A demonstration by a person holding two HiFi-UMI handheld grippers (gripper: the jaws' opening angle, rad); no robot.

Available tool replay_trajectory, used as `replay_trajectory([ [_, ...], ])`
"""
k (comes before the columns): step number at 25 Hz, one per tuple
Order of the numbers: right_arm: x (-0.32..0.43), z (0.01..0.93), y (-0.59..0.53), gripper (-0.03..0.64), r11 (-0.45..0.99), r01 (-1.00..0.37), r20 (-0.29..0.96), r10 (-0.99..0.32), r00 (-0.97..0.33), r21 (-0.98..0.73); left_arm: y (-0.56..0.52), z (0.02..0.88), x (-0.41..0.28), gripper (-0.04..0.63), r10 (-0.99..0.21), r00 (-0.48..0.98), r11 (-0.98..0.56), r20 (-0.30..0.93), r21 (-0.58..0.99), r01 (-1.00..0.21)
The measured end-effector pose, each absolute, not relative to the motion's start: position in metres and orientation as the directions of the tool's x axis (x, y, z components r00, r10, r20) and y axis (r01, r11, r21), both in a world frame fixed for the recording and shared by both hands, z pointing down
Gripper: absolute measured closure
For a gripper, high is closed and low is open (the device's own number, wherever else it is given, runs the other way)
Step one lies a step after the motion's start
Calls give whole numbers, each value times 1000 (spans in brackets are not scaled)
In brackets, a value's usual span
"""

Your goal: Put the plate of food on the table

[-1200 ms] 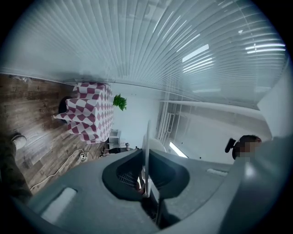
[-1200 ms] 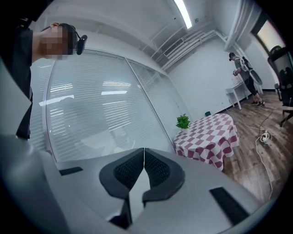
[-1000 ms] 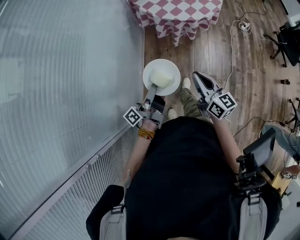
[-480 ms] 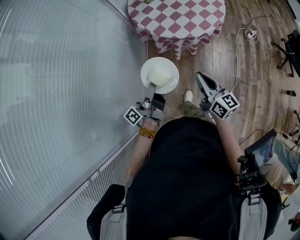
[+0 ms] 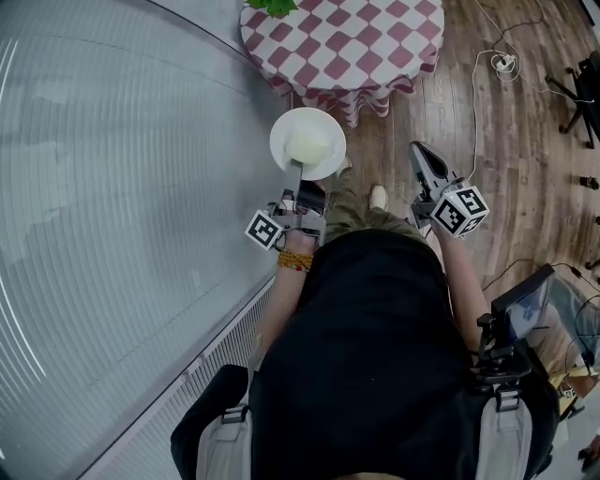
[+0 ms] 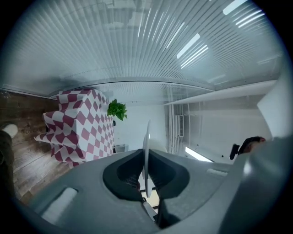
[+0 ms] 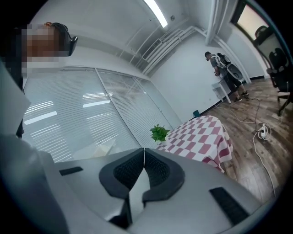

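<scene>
A white plate point(image 5: 307, 142) carrying a pale mound of food point(image 5: 313, 141) hangs over the wooden floor, just short of the table. My left gripper point(image 5: 298, 174) is shut on the plate's near rim. In the left gripper view the plate point(image 6: 146, 151) shows edge-on, pinched between the two dark pads. The round table point(image 5: 342, 42) with a red-and-white checked cloth stands straight ahead; it also shows as the table point(image 6: 82, 125) and the table point(image 7: 199, 137) in the two gripper views. My right gripper point(image 5: 418, 150) is to the right of the plate, shut and holding nothing; its pads meet in the right gripper view point(image 7: 143, 155).
A ribbed glass wall point(image 5: 122, 187) runs along my left. A green plant point(image 5: 272, 6) sits at the table's far left edge. White cable and a power strip point(image 5: 506, 64) lie on the floor to the right. A person point(image 7: 224, 73) stands by the far wall.
I have walked toward the checked table. The plate, still gripped by my left gripper, now sits close to the table's near edge. The right gripper has moved along beside it.
</scene>
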State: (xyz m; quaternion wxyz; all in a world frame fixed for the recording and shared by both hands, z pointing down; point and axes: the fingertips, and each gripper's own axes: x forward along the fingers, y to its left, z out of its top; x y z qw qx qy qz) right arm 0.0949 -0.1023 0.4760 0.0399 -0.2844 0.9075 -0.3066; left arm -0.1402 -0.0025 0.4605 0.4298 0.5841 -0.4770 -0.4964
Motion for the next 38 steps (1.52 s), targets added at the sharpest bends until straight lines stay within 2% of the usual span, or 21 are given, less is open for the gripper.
replay_trajectory([
  [7,114,489,-139,606,588,-556,148,-598,-788,-588,-67,480,-166,572,-988,45,-154,-149,981,-121],
  [18,115,484,-245,606,509,-653,180,-695,-696,-560,-191,537,-202,572,-987,137,-106,-90,988,-114],
  [27,78,489,-303,606,504,-665,239,-668,-704,-551,-259,580,-250,573,-997,62,-39,-35,997,-72],
  [38,31,483,-357,606,530,-658,250,-645,-722,-534,-296,630,-323,572,-998,-35,51,49,997,-58],
])
